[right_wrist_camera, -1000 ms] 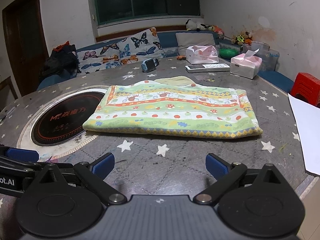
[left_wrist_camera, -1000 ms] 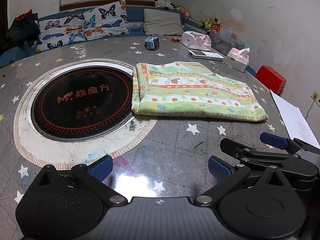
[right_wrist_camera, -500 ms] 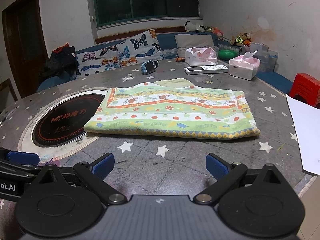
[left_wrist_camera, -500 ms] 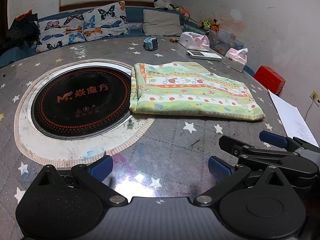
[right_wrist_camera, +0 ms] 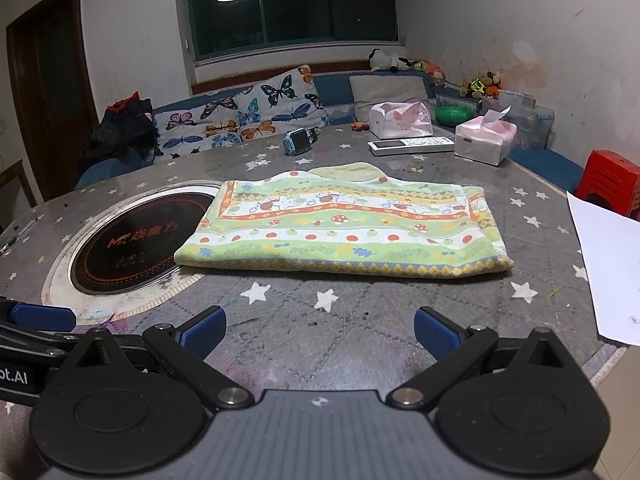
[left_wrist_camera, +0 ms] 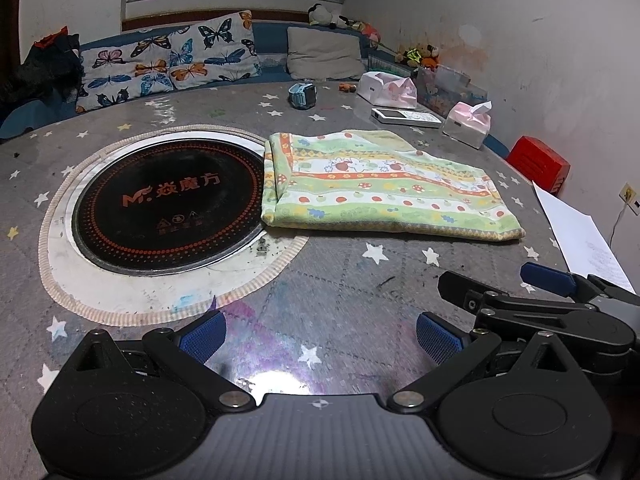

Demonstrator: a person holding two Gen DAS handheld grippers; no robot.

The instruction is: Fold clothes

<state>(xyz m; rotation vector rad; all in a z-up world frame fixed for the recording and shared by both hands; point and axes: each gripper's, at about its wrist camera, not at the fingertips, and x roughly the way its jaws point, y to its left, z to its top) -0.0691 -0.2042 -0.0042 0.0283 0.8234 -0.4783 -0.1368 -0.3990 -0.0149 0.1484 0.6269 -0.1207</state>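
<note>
A green cloth (left_wrist_camera: pixel 384 188) (right_wrist_camera: pixel 344 228) with striped mushroom and fruit prints lies folded into a flat rectangle on the grey star-patterned table (left_wrist_camera: pixel 340 280). Its left end overlaps the rim of the round black cooktop (left_wrist_camera: pixel 168 204) (right_wrist_camera: pixel 136 240). My left gripper (left_wrist_camera: pixel 320 334) is open over bare table, well short of the cloth's near edge. My right gripper (right_wrist_camera: pixel 320 328) is open too, near the front edge with nothing between its fingers. In the left wrist view the right gripper (left_wrist_camera: pixel 532 284) shows at the right side.
A white sheet of paper (right_wrist_camera: pixel 604 268) hangs over the table's right edge. At the back stand two tissue packs (right_wrist_camera: pixel 484 140), a remote (right_wrist_camera: pixel 412 146) and a small blue gadget (right_wrist_camera: pixel 298 142). A red stool (right_wrist_camera: pixel 612 180) sits off the right, a cushioned bench behind.
Both grippers have drawn back a little from the cloth, which looks slightly smaller and farther. The cloth itself has not moved.
</note>
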